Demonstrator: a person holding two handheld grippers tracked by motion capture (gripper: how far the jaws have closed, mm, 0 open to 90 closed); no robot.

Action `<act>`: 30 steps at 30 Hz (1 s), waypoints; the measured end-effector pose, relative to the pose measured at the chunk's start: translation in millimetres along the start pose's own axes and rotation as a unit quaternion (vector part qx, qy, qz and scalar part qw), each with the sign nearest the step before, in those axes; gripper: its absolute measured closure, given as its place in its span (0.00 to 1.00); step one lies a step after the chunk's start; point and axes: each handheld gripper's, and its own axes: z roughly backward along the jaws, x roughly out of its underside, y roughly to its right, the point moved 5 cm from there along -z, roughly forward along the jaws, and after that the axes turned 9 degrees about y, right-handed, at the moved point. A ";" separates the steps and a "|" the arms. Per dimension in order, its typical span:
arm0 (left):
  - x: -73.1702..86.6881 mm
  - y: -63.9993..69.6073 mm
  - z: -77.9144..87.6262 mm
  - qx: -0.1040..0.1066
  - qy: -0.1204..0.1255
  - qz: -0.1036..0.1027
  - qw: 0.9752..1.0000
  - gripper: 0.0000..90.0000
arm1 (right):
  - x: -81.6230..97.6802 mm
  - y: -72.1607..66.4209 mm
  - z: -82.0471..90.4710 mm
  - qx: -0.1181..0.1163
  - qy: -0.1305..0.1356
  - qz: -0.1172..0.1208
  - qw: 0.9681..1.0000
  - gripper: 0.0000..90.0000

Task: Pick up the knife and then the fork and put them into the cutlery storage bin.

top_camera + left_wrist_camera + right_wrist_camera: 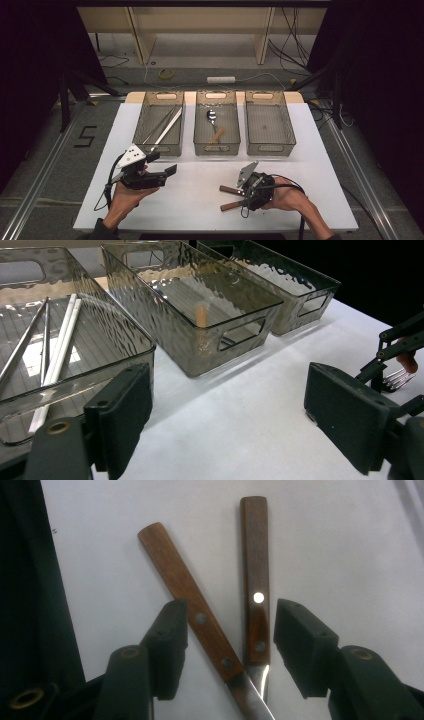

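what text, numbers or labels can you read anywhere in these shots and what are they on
"5": a large black figure marked on the floor, left of the table in the high view.
The bins, the utensil handles and both grippers carry no readable lettering in any view.

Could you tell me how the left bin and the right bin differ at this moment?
The left bin holds long thin utensils, metal and white; the right bin looks empty. The left bin stands just beyond the left gripper, while the right bin stands beyond the right gripper. Both are clear, ribbed and rectangular, with handle cutouts.
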 end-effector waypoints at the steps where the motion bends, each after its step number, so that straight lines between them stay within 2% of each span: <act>1: 0.3 0.1 0.1 0.000 -0.001 0.000 1.000 0.21 | 0.2 -1.1 -0.3 -0.002 -0.004 0.004 1.000 0.55; 9: 1.2 -0.6 2.2 0.003 0.000 0.009 1.000 0.21 | 3.2 -7.7 -3.9 -0.009 -0.031 0.024 0.999 0.60; 20: 1.9 0.7 1.3 0.004 -0.002 0.005 1.000 0.21 | 6.9 -8.8 -12.1 -0.016 -0.058 0.045 0.997 0.70; 24: 1.8 0.7 1.6 0.004 0.000 0.005 1.000 0.21 | 7.4 -8.3 -12.6 -0.023 -0.061 0.035 0.997 0.71; 30: 1.6 0.9 1.9 0.004 0.001 0.005 1.000 0.21 | 6.9 -6.7 -12.5 -0.030 -0.067 0.038 0.997 0.75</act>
